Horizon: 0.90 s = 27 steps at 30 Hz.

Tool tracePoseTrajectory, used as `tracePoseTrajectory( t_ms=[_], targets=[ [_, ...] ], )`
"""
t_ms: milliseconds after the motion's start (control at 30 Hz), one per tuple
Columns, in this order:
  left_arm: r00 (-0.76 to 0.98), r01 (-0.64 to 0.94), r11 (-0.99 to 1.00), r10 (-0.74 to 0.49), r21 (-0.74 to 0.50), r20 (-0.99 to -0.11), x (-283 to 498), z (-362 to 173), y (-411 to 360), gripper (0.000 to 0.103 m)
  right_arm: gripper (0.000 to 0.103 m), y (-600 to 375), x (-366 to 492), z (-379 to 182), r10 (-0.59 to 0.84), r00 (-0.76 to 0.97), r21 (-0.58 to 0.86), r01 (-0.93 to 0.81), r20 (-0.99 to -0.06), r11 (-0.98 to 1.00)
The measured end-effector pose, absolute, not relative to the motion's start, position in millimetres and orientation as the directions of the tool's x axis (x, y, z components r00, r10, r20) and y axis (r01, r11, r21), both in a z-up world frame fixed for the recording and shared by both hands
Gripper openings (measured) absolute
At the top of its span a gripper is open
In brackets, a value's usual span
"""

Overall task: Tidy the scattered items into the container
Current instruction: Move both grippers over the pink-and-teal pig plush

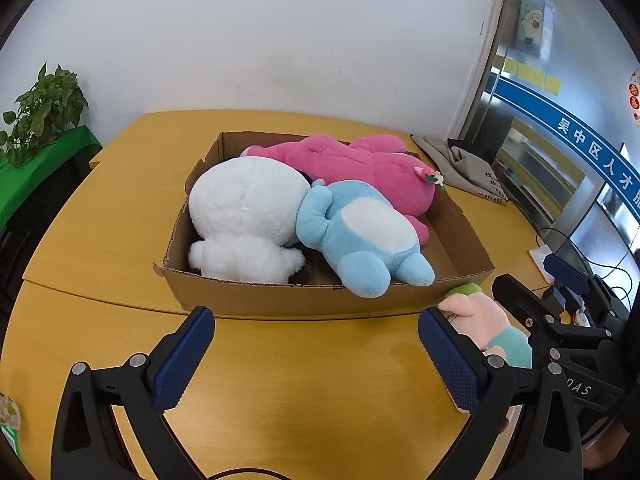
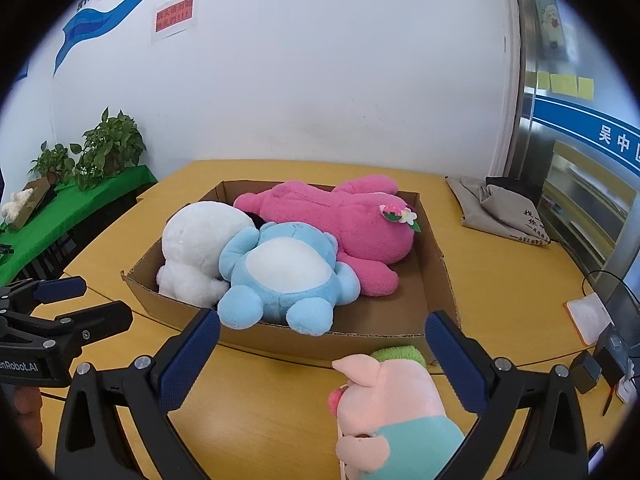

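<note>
lying on the tabletop (image 2: 280, 392) just outside the cardboard box (image 2: 360, 336), a pink pig toy (image 2: 392, 404) sits between the spread fingers of the right hand-held gripper (image 2: 320, 344), not yet pinched. the left hand-held gripper (image 1: 316, 332) hangs spread and empty nearby. a white toy (image 1: 248, 208), blue toy (image 1: 360, 236) and pink bear (image 1: 360, 168) already crowd the box; the pig may well slip from a shallow grip or snag the near wall.

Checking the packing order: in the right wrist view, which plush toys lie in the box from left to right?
White plush → blue plush → pink plush, all inside the cardboard box.
</note>
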<state>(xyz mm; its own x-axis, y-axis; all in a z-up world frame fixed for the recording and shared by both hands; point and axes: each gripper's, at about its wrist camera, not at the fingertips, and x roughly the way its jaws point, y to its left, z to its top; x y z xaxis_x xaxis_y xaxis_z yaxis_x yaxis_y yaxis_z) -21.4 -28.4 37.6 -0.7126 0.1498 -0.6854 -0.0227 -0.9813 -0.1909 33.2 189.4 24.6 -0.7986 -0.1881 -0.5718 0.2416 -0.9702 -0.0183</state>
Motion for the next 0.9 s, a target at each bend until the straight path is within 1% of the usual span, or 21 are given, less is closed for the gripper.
tracePoseTrajectory(
  t_ms=[900],
  targets=[
    [-0.684,-0.036,-0.977,0.179,-0.212,-0.708,-28,30,-18,0.103,0.103,202,31,14,-0.182,-0.781,0.000,0.227,-0.598,-0.974]
  ],
)
